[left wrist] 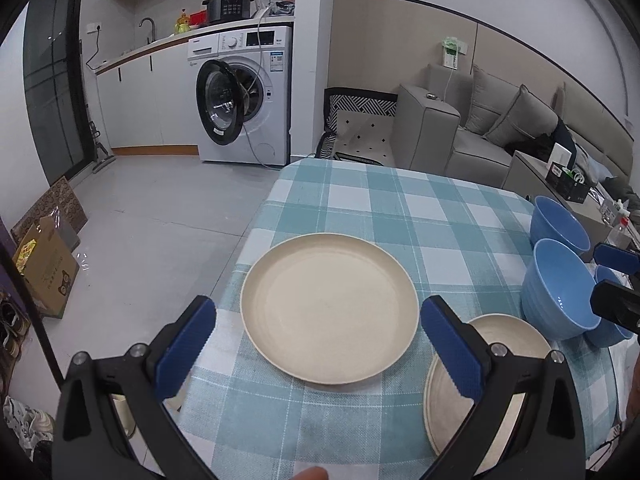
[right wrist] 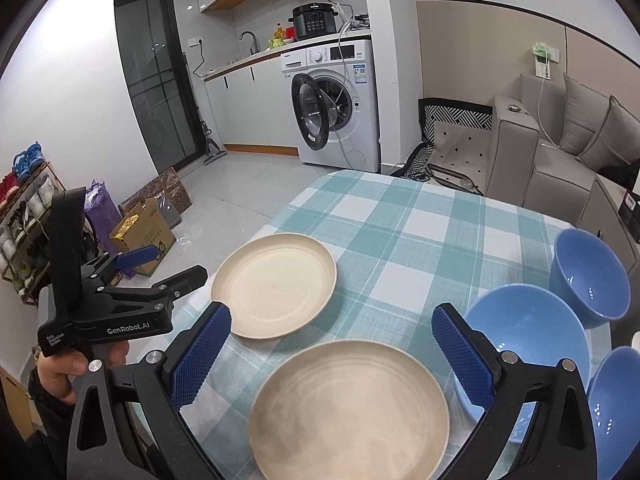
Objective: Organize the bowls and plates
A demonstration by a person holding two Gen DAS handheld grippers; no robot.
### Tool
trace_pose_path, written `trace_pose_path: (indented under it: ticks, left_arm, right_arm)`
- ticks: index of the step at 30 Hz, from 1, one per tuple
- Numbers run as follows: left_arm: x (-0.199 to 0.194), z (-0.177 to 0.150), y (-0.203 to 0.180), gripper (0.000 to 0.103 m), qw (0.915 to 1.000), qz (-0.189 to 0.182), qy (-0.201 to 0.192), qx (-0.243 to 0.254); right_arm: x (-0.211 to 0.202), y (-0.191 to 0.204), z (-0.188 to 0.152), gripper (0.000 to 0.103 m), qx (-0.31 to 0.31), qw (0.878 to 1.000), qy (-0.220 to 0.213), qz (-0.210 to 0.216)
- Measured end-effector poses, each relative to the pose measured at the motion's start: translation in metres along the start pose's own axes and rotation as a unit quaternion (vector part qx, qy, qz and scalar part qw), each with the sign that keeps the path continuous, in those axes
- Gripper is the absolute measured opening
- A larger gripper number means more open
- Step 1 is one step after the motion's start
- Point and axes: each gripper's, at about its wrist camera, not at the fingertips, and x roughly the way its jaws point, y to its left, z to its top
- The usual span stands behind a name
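Observation:
Two cream plates lie on the checked tablecloth (left wrist: 400, 208): one (left wrist: 330, 308) toward the left edge, the other (left wrist: 492, 380) nearer and to its right. Three blue bowls (left wrist: 558, 220) (left wrist: 560, 292) (left wrist: 608, 312) cluster along the right side. My left gripper (left wrist: 320, 312) hangs open above the left plate (right wrist: 274, 286), holding nothing. Above the near plate (right wrist: 348, 404), my right gripper (right wrist: 332, 316) is also open and empty. Two bowls (right wrist: 528, 332) (right wrist: 588, 276) sit just right of it, with the third (right wrist: 616, 408) at the frame edge. The left gripper (right wrist: 168, 264) shows beside the table, held by a hand.
The table (right wrist: 400, 232) drops to grey floor on its left. A cardboard box (right wrist: 144, 236) and shoe rack (right wrist: 28, 216) stand on that side. A washing machine (left wrist: 244, 96) with its door open is at the back, a grey sofa (left wrist: 480, 128) to the right.

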Motion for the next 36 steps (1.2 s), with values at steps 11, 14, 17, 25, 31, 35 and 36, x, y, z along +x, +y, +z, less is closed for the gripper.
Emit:
trace_pose_path:
  ticks: [11, 14, 17, 25, 31, 35, 36]
  left_arm:
    - [0.021, 0.001, 0.031, 0.103, 0.9991, 0.022, 0.011, -0.034]
    - [0.029, -0.001, 0.038, 0.103, 0.9986, 0.025, 0.016, -0.044]
    - [0.040, -0.003, 0.043, 0.103, 0.9981, 0.026, 0.025, -0.051]
    - [0.066, -0.011, 0.054, 0.103, 0.9962, 0.040, 0.047, -0.062]
    - [0.084, -0.019, 0.063, 0.103, 0.9940, 0.044, 0.065, -0.076]
    - [0.094, -0.024, 0.068, 0.103, 0.9927, 0.049, 0.073, -0.083]
    - [0.096, -0.024, 0.069, 0.103, 0.9925, 0.047, 0.076, -0.084]
  right_arm:
    - [0.039, 0.005, 0.022, 0.102, 0.011, 1.000, 0.022, -0.009]
    - [0.050, 0.006, 0.026, 0.102, 0.013, 0.999, 0.028, -0.008]
    - [0.066, 0.004, 0.028, 0.102, 0.019, 0.999, 0.037, -0.005]
    - [0.114, -0.007, 0.025, 0.102, 0.037, 0.997, 0.065, -0.019]
    - [0.149, -0.011, 0.016, 0.102, 0.034, 0.994, 0.098, -0.028]
    - [0.169, -0.015, 0.010, 0.102, 0.039, 0.992, 0.120, -0.026]
    - [0.173, -0.016, 0.009, 0.102, 0.042, 0.991, 0.126, -0.027]
